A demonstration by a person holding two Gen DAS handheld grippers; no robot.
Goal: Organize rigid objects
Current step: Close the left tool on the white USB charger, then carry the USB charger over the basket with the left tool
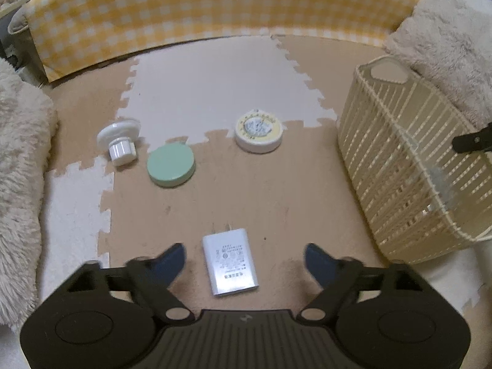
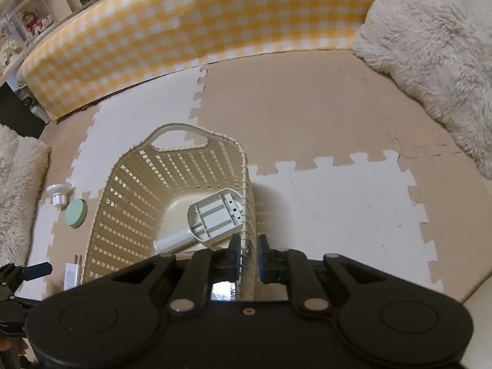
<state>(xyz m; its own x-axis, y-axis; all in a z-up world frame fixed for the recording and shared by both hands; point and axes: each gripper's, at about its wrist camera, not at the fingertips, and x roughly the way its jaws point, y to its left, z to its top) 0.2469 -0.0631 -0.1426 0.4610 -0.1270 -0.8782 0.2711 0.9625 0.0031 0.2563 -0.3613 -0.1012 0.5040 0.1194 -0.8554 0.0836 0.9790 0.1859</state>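
The white charger [image 1: 229,266] lies flat on the tan foam floor mat [image 1: 276,190], prongs pointing far, directly between the spread fingers of the left tool [image 1: 244,256], whose pads stand clear of its long sides. To take it well, lower that tool squarely so both pads meet the long edges together, near the block's middle, then squeeze before lifting; a skewed approach would likely push it aside on the mat. The right tool [image 2: 247,253] is nearly together, apparently pinching the near rim of the cream slatted basket [image 2: 172,184], though the contact is hard to read. That would steady the basket, which already holds a grey-white handled piece [image 2: 212,218]. Farther out on the mat wait a green disc [image 1: 170,164], a round labelled tin [image 1: 259,132] and a white knobbed part [image 1: 118,141].
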